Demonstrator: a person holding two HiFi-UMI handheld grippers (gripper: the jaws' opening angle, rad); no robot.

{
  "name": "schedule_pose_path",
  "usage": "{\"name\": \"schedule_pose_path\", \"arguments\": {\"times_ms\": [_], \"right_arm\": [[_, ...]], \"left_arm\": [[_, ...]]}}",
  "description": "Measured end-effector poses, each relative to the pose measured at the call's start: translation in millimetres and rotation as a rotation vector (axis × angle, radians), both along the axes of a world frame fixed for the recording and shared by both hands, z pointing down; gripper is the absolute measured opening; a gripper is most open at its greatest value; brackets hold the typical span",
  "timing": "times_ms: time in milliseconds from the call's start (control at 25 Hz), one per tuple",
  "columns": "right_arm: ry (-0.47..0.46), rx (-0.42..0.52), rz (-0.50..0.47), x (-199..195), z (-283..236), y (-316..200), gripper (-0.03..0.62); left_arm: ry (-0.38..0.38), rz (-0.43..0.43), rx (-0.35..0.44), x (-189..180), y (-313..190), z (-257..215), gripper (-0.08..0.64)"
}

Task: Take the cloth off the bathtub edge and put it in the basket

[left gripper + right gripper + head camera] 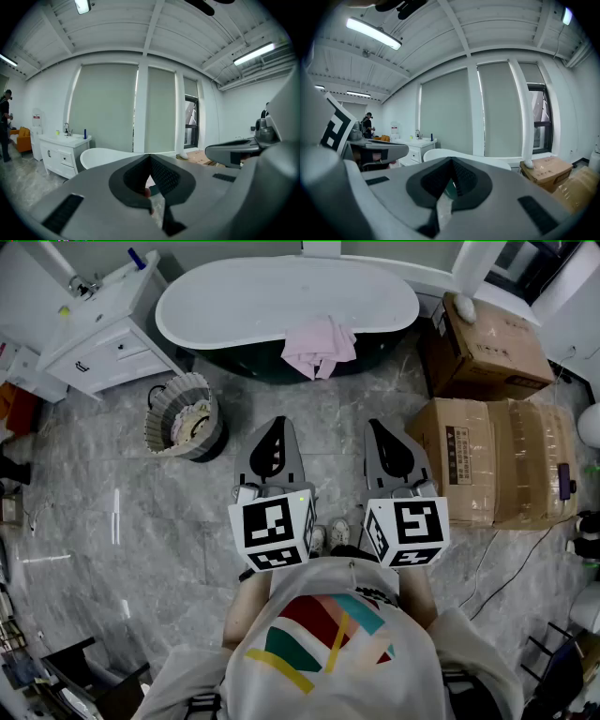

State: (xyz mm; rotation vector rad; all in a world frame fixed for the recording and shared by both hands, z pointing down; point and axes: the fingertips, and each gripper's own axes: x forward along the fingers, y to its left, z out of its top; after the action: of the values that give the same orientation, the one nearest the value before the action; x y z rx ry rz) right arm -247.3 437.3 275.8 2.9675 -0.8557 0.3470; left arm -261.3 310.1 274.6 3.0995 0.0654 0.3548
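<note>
A pink cloth (320, 346) hangs over the near edge of the white bathtub (234, 301). A round basket (184, 415) with a grey striped rim stands on the floor to the tub's left front. My left gripper (275, 424) and right gripper (382, 428) are side by side above the floor, well short of the tub, both shut and empty. In the left gripper view the jaws (150, 157) meet at their tips, with the bathtub (101, 157) beyond them. The right gripper view shows its shut jaws (451, 161) and the bathtub (478, 161) ahead.
A white vanity cabinet (98, 334) stands left of the tub. Cardboard boxes (492, 399) are stacked on the right, with cables on the floor beside them. A person (4, 126) stands far off to the left. The floor is grey marble tile.
</note>
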Motion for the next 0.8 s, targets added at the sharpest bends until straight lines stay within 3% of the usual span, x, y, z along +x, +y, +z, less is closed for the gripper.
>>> {"name": "schedule_pose_path", "arguments": {"times_ms": [360,800], "right_arm": [[-0.018,0.004,0.001,2.3,5.8,8.1,0.011],[-0.063,0.049,0.003,5.0,14.7,21.6,0.011]], "left_arm": [[0.026,0.102,0.062,-1.8,24.1,-2.8,0.018],[-0.025,0.097,0.021,6.9,33.6,8.8,0.018]]}}
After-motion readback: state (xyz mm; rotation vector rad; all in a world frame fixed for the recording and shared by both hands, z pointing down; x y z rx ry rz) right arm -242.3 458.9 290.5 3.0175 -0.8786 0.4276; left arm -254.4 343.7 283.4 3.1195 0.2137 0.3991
